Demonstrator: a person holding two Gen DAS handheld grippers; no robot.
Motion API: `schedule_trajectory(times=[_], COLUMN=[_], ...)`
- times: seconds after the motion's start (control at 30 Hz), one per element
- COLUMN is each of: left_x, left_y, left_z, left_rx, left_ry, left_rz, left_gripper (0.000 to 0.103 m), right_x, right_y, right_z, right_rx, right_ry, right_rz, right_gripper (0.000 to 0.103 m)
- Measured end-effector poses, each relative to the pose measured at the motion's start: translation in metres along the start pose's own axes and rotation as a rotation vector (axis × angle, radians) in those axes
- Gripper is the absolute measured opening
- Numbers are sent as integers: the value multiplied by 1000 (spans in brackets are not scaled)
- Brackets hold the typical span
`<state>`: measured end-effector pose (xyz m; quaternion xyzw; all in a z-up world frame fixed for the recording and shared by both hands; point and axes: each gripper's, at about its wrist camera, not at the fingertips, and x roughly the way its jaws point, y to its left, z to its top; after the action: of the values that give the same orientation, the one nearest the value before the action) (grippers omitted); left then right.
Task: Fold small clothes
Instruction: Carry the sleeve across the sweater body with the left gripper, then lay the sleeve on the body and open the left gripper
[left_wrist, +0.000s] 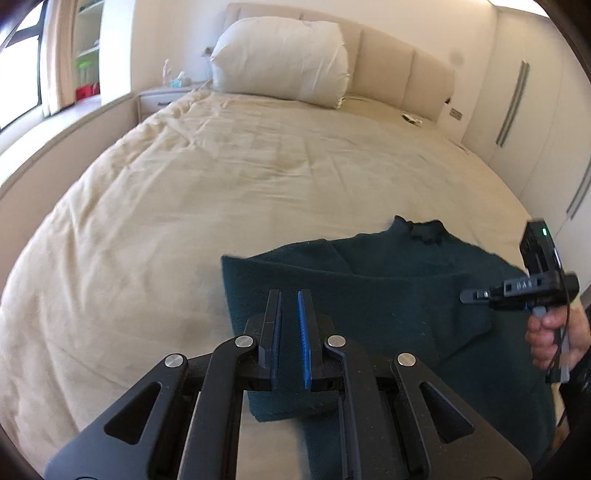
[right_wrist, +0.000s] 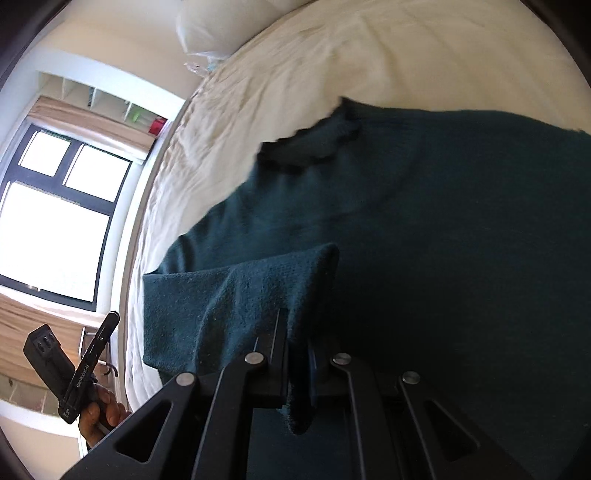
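**Soft green knit, one sleeve in the right grip**

On the left side the cream bed (left_wrist: 184, 192) lies bare and wide, with plenty of room to sweep cloth across; a pillow (left_wrist: 284, 59) sits far off at the headboard. The left gripper (left_wrist: 290, 299) hovers over the near left edge of the dark green sweater (left_wrist: 388, 280), its jaws drawn together on nothing. The sweater lies flat on the bed's near right part, its neck pointing toward the headboard. It looks light, limp and fuzzy, unlikely to slip, and best pinched at cuffs, hem corners or shoulders. The right gripper (right_wrist: 295, 328) is clamped on the folded-over sleeve (right_wrist: 236, 302). Further right the bed's edge and a wardrobe (left_wrist: 524, 110) limit the room.
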<state>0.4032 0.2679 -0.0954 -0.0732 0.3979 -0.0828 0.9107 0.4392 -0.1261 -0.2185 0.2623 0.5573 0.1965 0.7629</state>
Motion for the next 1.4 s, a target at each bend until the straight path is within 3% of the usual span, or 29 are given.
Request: schedule_trajectory(times=[0.1, 0.23, 0.33, 0.53, 0.87, 1.13, 1.17, 1.33, 1.4], left_x=[26, 48, 36, 25, 40, 90, 93, 102, 102], left_y=[1, -1, -7, -14, -48, -74, -75, -81, -86], left_z=[5, -5, -19, -14, -4, -27, -30, -42, -44], left_rx=[-65, -72, -81, -74, 9, 139, 143, 193, 225], left_ry=[14, 23, 12, -11, 9, 135, 143, 155, 153], left_rz=[-7, 13, 17, 15, -3, 59, 65, 99, 118], left_gripper=[8, 8, 8, 8, 8, 8, 8, 8, 8], right_x=[-8, -15, -18, -26, -46, -62, -63, -69, -67], right_y=[-9, -19, -24, -27, -41, -60, -61, -55, -48], right_z=[0, 8, 13, 12, 15, 13, 13, 2, -5], right_rx=[13, 31, 23, 23, 8, 27, 28, 32, 15], right_ry=[-7, -23, -22, -26, -44, -59, -62, -68, -57], right_rz=[-13, -26, -55, -94, -166, -175, -177, -119, -111], right_gripper=[8, 8, 8, 8, 8, 9, 10, 45, 45])
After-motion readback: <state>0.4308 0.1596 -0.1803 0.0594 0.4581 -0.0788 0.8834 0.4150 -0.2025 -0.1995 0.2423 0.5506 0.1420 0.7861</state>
